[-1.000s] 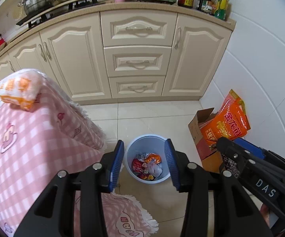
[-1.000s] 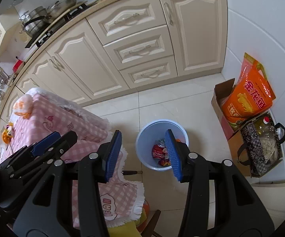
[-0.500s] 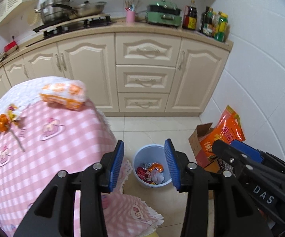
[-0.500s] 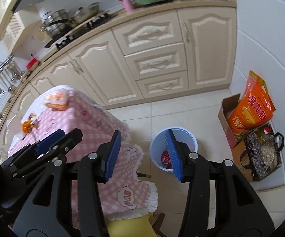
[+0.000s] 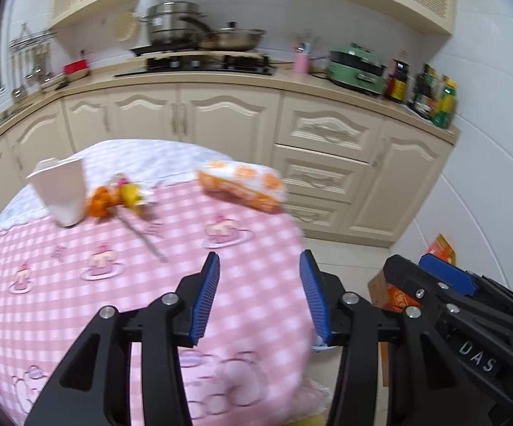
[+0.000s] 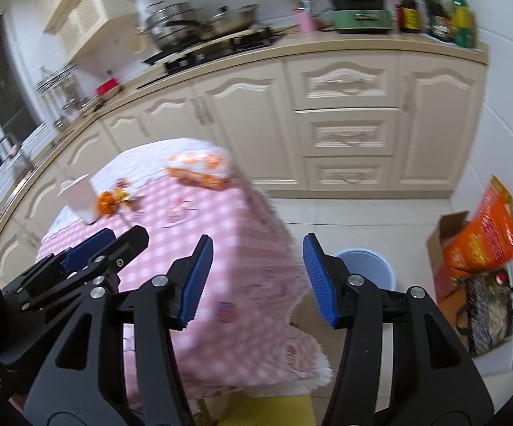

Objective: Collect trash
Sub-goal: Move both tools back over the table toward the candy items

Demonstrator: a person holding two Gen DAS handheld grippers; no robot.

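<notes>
The table's pink checked cloth (image 5: 79,301) carries an orange-and-white packet (image 5: 242,184) at its far edge, a crumpled orange and yellow wrapper with a thin stick (image 5: 114,198), and a white cup (image 5: 61,191). My left gripper (image 5: 259,261) hovers over the near part of the table, its jaws opening with nothing between them. To its right, my right gripper (image 6: 258,243) hangs above the table's corner, also opening and holding nothing. The blue trash bin (image 6: 373,266) stands on the floor beyond that corner, half hidden by a finger (image 6: 318,280).
A cardboard box with an orange bag (image 6: 480,234) and a dark patterned bag (image 6: 487,312) stand by the right wall. Cream cabinets (image 6: 345,131) run behind the table, their counter holding pots and bottles. A yellow seat (image 6: 267,408) shows below the cloth's fringe.
Both grippers have risen and swung from over the bin and floor toward the table top. The cup and wrapper have come into view. Both pairs of jaws stand a little wider.
</notes>
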